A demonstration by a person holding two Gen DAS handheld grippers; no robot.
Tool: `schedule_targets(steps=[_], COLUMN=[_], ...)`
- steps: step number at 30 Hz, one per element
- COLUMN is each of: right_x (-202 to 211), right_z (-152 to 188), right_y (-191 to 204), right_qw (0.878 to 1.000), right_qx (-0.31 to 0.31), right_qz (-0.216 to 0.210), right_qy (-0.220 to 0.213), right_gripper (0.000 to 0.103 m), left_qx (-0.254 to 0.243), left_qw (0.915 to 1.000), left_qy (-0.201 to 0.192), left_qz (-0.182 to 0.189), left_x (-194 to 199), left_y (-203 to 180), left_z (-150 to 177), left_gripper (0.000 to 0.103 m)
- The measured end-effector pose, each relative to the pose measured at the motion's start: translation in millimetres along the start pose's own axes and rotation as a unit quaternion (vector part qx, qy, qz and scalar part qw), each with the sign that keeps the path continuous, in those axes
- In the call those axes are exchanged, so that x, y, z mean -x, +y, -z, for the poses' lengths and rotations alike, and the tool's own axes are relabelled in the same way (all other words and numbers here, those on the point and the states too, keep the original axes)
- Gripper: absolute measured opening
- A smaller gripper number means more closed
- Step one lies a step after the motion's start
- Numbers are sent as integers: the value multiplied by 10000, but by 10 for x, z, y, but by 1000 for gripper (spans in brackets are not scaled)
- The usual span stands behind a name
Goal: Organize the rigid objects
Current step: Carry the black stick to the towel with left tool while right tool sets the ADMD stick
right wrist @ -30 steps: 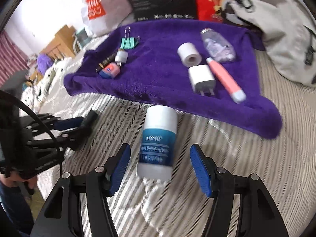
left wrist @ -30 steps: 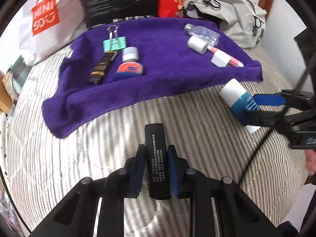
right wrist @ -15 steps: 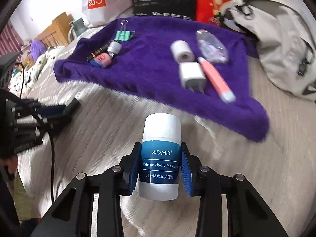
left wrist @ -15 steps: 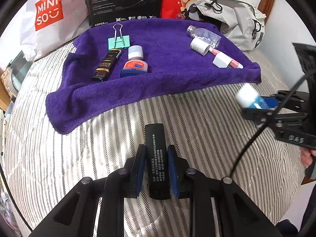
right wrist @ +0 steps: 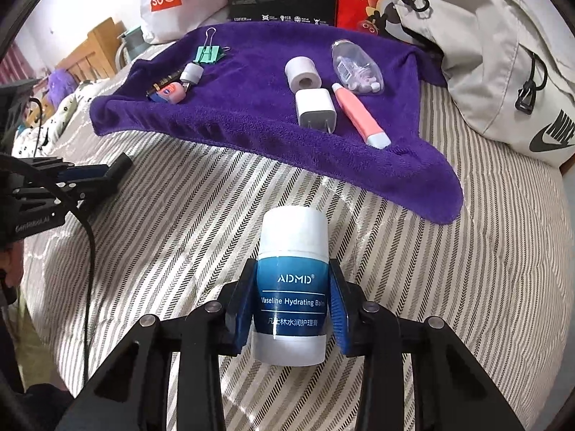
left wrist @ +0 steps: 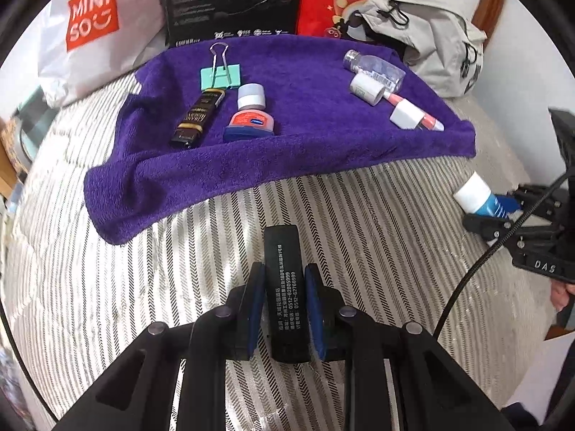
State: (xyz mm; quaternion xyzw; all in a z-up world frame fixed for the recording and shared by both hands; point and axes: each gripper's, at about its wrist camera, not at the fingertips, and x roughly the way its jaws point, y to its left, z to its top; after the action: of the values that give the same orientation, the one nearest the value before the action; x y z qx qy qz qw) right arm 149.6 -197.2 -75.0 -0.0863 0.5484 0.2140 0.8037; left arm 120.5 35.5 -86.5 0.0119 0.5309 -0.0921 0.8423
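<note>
On the 1 purple towel (right wrist: 251, 115): 1 green binder clip (right wrist: 207, 54), 1 black-and-gold tube (left wrist: 198, 117), 1 small grey-capped jar (left wrist: 251, 96), 1 pink-lidded tin (left wrist: 249, 126), 1 white roll (right wrist: 302, 73), 1 clear bottle (right wrist: 355, 68), 1 white charger plug (right wrist: 315, 109), 1 pink tube (right wrist: 359, 115). Held items: 1 black stick (left wrist: 285, 287), 1 blue-and-white balm stick (right wrist: 291, 287). Grippers: 2, left gripper (left wrist: 284, 301) and right gripper (right wrist: 291, 309). Behind: 1 white shopping bag (left wrist: 97, 32), 1 grey backpack (right wrist: 503, 61).
</note>
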Motion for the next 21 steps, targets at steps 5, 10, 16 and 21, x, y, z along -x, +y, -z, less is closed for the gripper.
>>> schedule_targets(steps=[5,10,16,21], right_x=[165,262,307,201], right_z=[-22,-110,-265,-341], right_y=[-60,-75,-52,-26], right_qw=[9998,9993,9982,9983], right_qx=[-17,31,106,143], right_qz=[-160,-239,-410,-459], right_qy=[-152,-280,-416,-340], right_gripper=[37,37,37,37], left_qx=[104,205,212,231], left_qw=[9999,9995,9990,9986], left_qy=[-38,-178,-287,-305], left_qz=[30,189,254,364], left_x=[63,177,272,222], left_y=[99,175,226,244], left_z=[-38,-134,-284,-365], left_gripper=[22,21,19,18])
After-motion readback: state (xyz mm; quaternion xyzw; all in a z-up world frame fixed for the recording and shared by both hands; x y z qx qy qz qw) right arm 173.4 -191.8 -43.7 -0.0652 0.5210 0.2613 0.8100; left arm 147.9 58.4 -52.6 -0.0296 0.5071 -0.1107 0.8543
